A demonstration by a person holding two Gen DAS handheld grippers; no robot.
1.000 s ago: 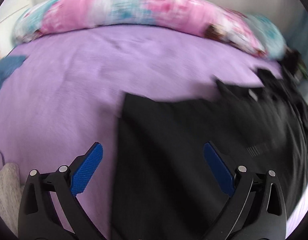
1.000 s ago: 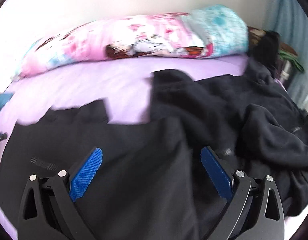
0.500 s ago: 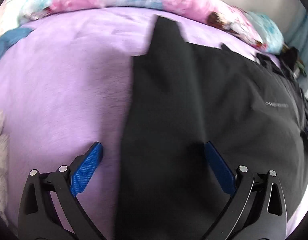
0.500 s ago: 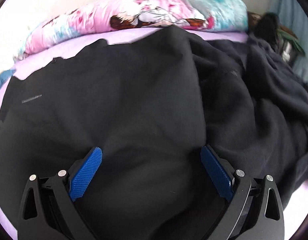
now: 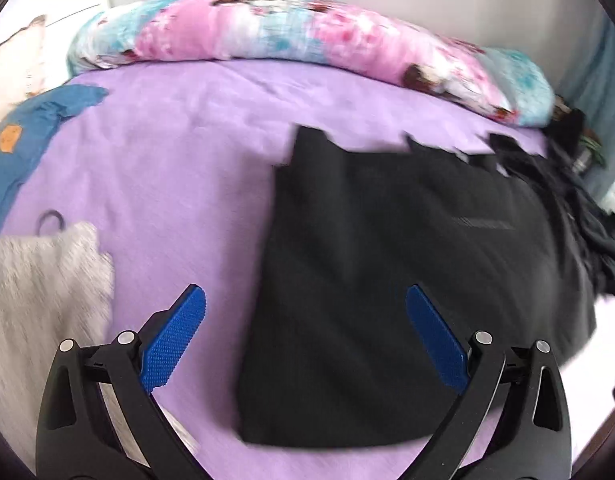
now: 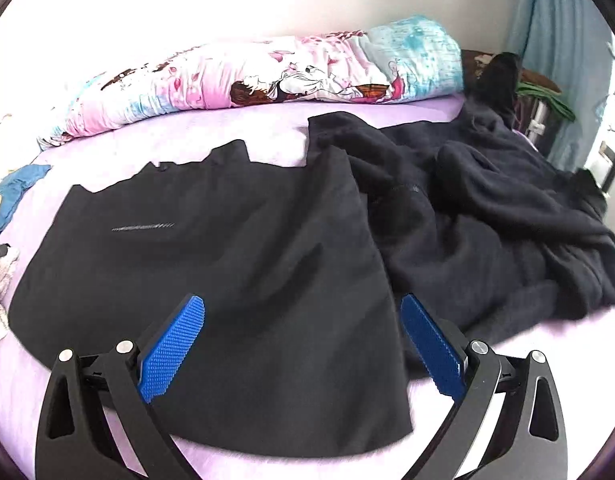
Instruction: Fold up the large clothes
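Around the black shirt (image 6: 211, 264) the purple bed sheet (image 5: 179, 152) carries a crumpled dark fleece garment (image 6: 487, 216) touching its right edge, a grey knit garment (image 5: 39, 280) near its left side, a blue garment (image 5: 23, 140) further left, and a long printed pillow (image 6: 267, 76) along the wall. The shirt lies flat, collar toward the pillow, hem toward the cameras, long axis running away from them. Half a second ago it filled both views; now both cameras sit further back and its near hem shows. The left gripper (image 5: 305, 332) and right gripper (image 6: 303, 340) hang above it, jaws wide, empty.
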